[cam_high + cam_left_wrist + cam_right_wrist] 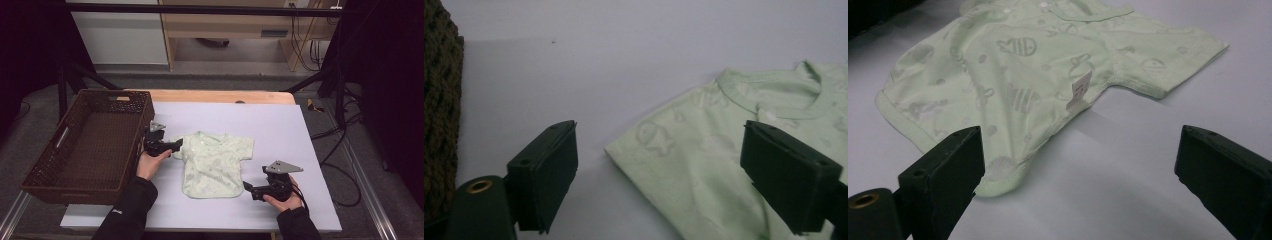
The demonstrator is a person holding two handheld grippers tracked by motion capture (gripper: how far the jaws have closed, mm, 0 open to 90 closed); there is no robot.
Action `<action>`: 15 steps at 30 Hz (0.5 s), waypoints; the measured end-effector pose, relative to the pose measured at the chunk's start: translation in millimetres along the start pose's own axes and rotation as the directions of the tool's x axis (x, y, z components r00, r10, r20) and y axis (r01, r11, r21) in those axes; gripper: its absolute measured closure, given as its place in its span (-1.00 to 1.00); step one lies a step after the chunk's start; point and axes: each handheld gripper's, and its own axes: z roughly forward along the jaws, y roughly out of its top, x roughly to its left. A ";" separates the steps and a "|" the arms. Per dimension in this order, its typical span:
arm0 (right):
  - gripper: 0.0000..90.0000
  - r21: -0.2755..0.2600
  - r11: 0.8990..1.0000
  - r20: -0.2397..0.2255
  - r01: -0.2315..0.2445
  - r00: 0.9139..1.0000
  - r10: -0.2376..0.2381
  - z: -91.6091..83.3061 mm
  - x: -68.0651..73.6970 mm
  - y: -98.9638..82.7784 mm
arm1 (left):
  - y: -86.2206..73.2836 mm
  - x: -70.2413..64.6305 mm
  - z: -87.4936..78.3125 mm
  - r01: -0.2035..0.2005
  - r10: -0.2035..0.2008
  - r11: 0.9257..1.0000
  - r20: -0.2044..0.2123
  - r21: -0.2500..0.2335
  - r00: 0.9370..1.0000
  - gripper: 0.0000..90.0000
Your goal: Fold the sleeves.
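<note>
Two grippers, one little shirt, and you've got it bracketed from both sides. Starting at the left, the dark brown woven wicker basket sits on the table's left edge, partly hanging off the pale lavender mat that covers the tabletop. Just right of the basket is your left gripper, held in your left hand, pointing across at the shirt's near sleeve. In the left gripper view its jaws stand spread, with the corner of that sleeve lying between them on the mat; neither pad is pressing on the cloth, so nothing is grabbed there.

In the middle, the small pale green short-sleeved baby shirt with faint printed animal shapes lies flat on the mat, collar toward the far side, hem toward you. In the right gripper view you can see a small white tag poking out along the side seam under the sleeve.

Off to the right, your right gripper is in your right hand, low on the mat just beside the shirt's bottom corner. Its jaws are wide apart too, with the hem corner lying just inside one jaw and bare mat across the rest of the gap. Not clamped on anything.
</note>
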 end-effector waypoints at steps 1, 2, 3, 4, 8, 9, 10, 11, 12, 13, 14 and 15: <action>-0.86 -0.001 1.000 0.000 -0.001 1.000 0.001 0.1 0.4 0.0 | -0.7 1.0 1.4 0.005 -0.005 1.000 -0.005 0.006 1.000 -0.62; -0.86 -0.005 1.000 -0.002 0.001 1.000 -0.001 0.1 0.8 0.0 | -1.4 1.8 2.7 0.008 -0.008 1.000 -0.010 0.012 1.000 -0.57; -0.86 -0.005 1.000 -0.003 0.002 1.000 -0.002 0.1 1.0 0.0 | -1.9 2.3 3.6 0.009 -0.009 1.000 -0.009 0.014 1.000 -0.52; -0.86 -0.003 1.000 -0.003 0.003 1.000 -0.003 0.1 1.2 -0.1 | -2.5 2.8 5.1 0.009 -0.009 1.000 -0.005 0.020 1.000 -0.49; -0.86 -0.002 1.000 -0.001 0.004 1.000 -0.004 0.4 0.9 -0.1 | -3.6 4.6 8.3 0.007 -0.007 1.000 -0.006 0.010 1.000 -0.26; -0.86 -0.001 1.000 0.000 0.000 1.000 0.000 0.6 1.2 -0.2 | -3.7 5.1 8.9 0.009 -0.009 1.000 -0.005 0.008 1.000 -0.21; -0.86 0.001 1.000 0.001 0.003 1.000 -0.003 0.7 1.2 -0.2 | -3.8 6.0 9.6 0.004 -0.004 1.000 -0.015 0.007 1.000 -0.19; -0.86 0.002 1.000 0.001 0.002 1.000 -0.002 0.8 1.5 -0.2 | -4.0 6.9 10.0 0.000 0.000 1.000 -0.020 0.003 1.000 -0.14; -0.86 0.001 1.000 0.001 0.002 1.000 -0.002 0.9 1.8 -0.2 | -4.1 7.9 10.5 0.001 -0.001 1.000 -0.024 0.002 1.000 -0.10; -0.86 0.002 1.000 0.000 0.001 1.000 -0.001 1.0 2.0 -0.2 | -4.2 8.6 10.9 0.004 -0.004 1.000 -0.029 0.003 1.000 -0.08; -0.86 0.002 1.000 -0.001 0.004 1.000 -0.004 1.0 1.9 -0.2 | -4.5 9.9 11.4 0.010 -0.009 1.000 -0.033 0.005 0.999 -0.06; -0.86 0.002 1.000 0.000 0.004 1.000 -0.004 1.1 1.9 -0.2 | -4.8 10.5 11.8 0.007 -0.007 1.000 -0.037 0.005 0.999 -0.03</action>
